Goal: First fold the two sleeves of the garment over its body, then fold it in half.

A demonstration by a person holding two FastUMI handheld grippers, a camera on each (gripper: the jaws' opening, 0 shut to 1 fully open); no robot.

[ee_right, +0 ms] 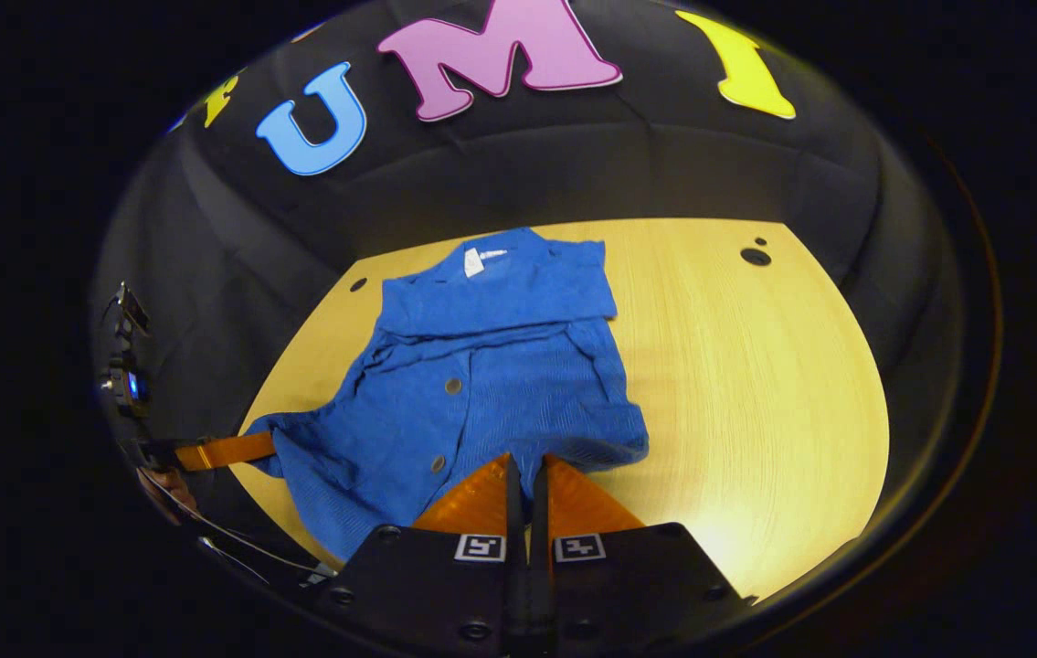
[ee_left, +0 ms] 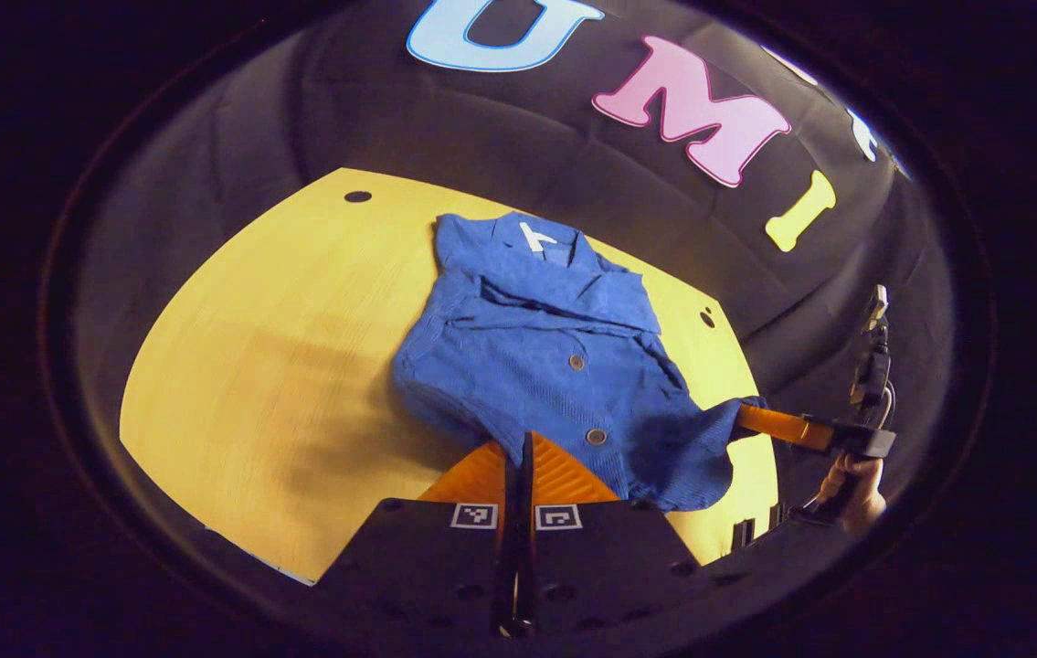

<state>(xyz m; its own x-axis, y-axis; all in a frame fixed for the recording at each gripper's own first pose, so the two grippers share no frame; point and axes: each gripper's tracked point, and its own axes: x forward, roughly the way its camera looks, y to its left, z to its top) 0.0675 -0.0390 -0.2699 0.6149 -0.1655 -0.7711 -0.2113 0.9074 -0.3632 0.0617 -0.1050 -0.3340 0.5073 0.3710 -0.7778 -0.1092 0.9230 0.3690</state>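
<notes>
A blue buttoned garment lies on the yellow table, collar and white tag at the far end, both sleeves folded across its chest. My left gripper is shut on the near hem. In the left gripper view my right gripper bites the hem's right corner, held by a hand. In the right gripper view the garment lies ahead with my right gripper shut on its hem. There my left gripper pinches the hem's left corner, which is raised off the table.
The wooden table has wide bare stretches left of the garment in the left gripper view. In the right gripper view the table lies bare to the right. Small dark holes mark its far corners. The booth's black cloth wall stands behind.
</notes>
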